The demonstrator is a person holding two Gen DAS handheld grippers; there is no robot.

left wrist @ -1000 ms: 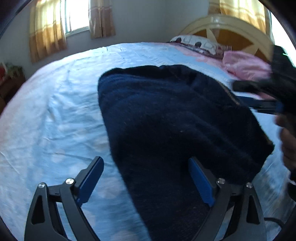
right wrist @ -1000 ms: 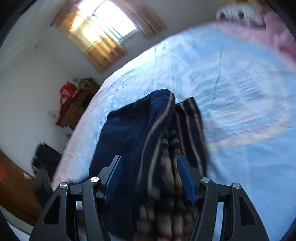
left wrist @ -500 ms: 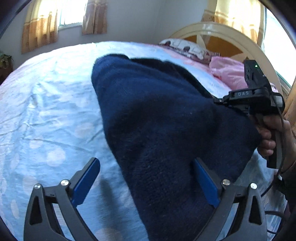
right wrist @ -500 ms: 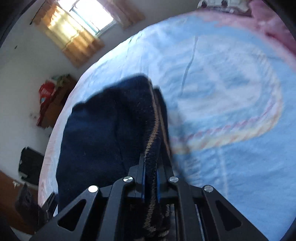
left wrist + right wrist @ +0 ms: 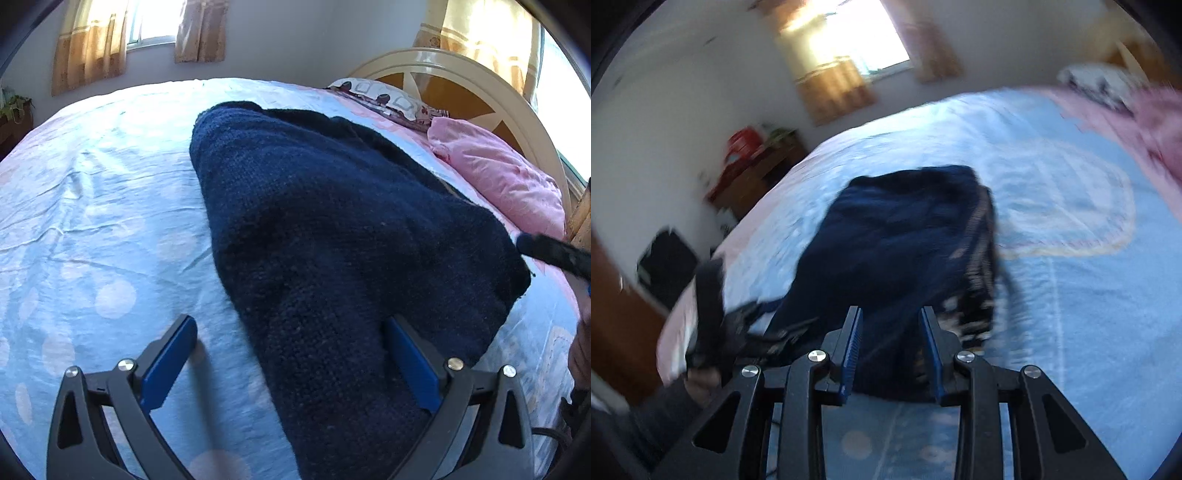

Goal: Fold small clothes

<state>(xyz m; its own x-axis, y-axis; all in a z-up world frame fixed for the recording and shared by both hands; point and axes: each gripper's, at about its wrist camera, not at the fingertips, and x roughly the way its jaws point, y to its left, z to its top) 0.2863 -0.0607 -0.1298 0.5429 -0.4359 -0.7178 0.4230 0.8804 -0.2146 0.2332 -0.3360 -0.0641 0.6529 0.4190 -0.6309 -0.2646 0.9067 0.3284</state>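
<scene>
A dark navy knitted garment (image 5: 332, 236) lies folded on the light blue bedsheet (image 5: 92, 229). My left gripper (image 5: 291, 354) is wide open at the garment's near left edge; its right finger is against the knit, its left finger over bare sheet. In the right wrist view the garment (image 5: 886, 240) shows a patterned striped edge on its right side. My right gripper (image 5: 891, 325) is partly open with its fingers on either side of the garment's near edge, not clamped. That view is blurred by motion.
A pink pillow (image 5: 498, 173) and a patterned pillow (image 5: 380, 99) lie by the cream headboard (image 5: 461, 74). The other gripper's dark body (image 5: 554, 254) shows at the right edge. A wooden cabinet with red items (image 5: 753, 166) stands by the wall beyond the bed.
My right gripper, shut on the garment's striped edge half a second ago, has opened and pulled back. The garment now lies flatter on the bed. The left gripper stayed open in place.
</scene>
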